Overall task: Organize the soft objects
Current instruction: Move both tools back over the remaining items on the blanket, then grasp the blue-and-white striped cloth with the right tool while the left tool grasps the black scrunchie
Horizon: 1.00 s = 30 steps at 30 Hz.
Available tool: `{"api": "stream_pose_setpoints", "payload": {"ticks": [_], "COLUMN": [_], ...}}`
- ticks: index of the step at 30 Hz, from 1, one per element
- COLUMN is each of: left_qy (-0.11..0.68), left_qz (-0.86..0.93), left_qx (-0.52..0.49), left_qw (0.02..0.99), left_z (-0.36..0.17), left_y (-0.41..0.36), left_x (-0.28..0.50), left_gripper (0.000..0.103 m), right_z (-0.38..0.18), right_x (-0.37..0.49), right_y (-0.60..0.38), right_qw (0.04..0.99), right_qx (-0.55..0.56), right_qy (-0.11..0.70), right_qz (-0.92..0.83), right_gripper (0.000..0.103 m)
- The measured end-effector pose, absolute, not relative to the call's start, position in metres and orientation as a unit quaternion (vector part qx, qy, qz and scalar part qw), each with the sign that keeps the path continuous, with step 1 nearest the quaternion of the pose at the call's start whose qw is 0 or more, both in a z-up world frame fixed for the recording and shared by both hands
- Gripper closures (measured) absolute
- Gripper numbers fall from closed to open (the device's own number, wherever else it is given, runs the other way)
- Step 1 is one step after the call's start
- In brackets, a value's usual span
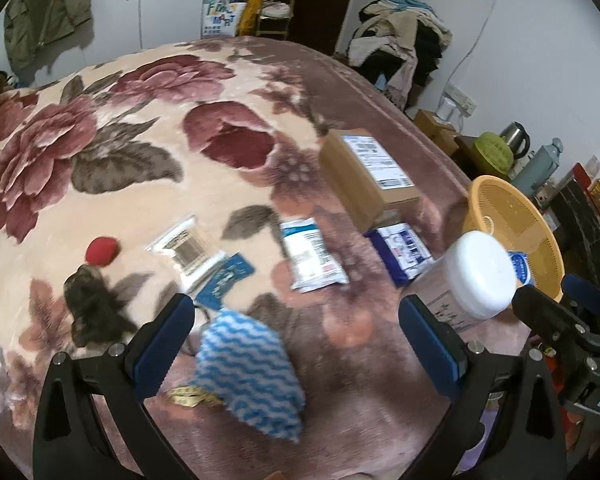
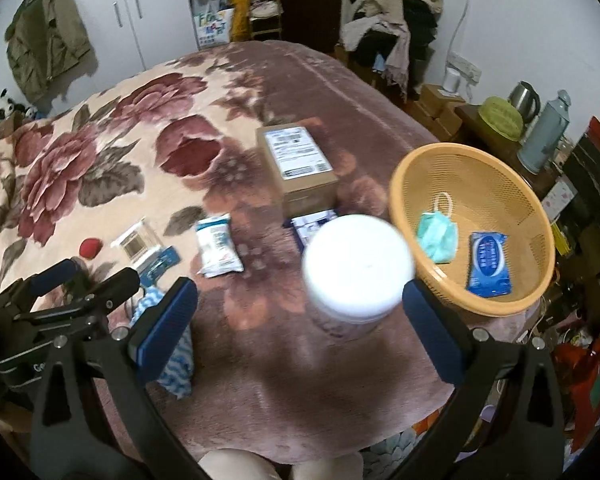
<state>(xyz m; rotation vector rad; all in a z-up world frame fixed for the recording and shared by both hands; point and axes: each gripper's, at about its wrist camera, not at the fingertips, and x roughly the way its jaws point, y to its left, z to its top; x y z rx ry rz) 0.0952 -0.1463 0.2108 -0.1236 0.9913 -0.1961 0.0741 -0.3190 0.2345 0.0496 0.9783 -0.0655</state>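
My jar [image 2: 358, 270] is smeared by blur in the right view, its label unreadable. It hides most of the blue pack [image 2: 314, 218] behind it. My right finger covers part of the striped cloth [image 2: 176, 360]. The labels on the box [image 2: 298, 152] are too small to read.

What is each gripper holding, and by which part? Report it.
Nothing is held. The left gripper stands open over the blue-and-white cloth; the right gripper stands open around the white-lidded jar, not touching it.
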Motion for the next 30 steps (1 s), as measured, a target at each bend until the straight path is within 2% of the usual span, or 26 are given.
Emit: {"api": "stream_pose_setpoints", "payload": {"ticks": [30], "left_qy": [0.528], "left_qz": [-0.035], "left_qx": [-0.069], "left_qw": [0.846], "left_z": [0.139], "left_y": [-0.055], "left_x": [0.073], "left_gripper": [0.001], "right_z": [0.170], "right_x": [0.072], "right_y": [-0.242], "right_qw": [0.853], "right_qx": [0.013], "right_qy": [0.522], "right_qz": [0.013], "right_gripper": [0.000]}}
